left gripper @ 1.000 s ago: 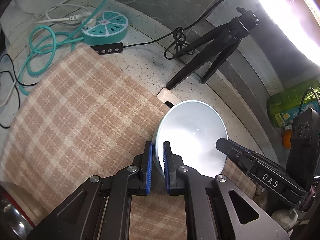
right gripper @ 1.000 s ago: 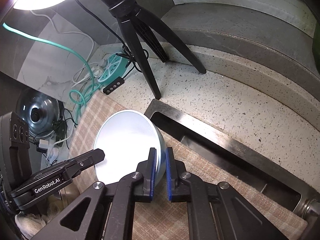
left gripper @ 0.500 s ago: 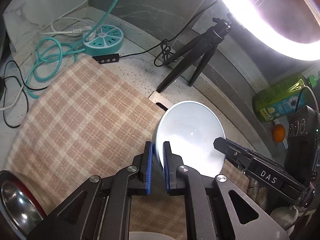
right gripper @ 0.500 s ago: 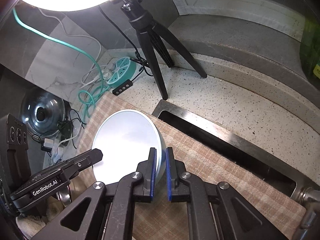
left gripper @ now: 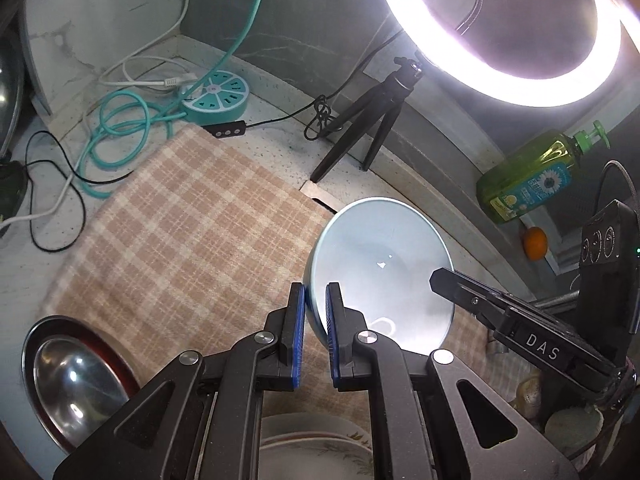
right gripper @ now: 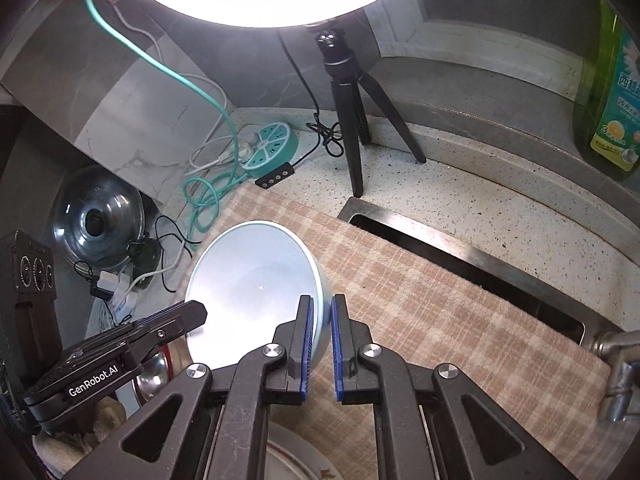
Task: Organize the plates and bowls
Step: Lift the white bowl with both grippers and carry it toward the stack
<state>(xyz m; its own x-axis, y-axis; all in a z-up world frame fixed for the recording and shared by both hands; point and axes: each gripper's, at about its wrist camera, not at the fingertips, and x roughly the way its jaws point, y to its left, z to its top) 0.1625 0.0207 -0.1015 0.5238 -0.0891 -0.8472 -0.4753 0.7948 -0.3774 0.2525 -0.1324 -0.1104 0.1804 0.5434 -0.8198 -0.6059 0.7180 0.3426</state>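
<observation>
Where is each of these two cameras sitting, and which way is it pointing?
Left wrist: sits on the left gripper, looking down along its fingers at the pale blue bowl over the checked cloth; the right gripper's finger shows.
Right wrist: sits on the right gripper, looking down at the same bowl; the left gripper's finger shows.
Shared: bowl, cloth, tripod, ring light.

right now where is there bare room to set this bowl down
The checked cloth is bare between the teal power hub and the steel bowl. The near edge, by the patterned plates, is crowded, as is the cable corner.
</observation>
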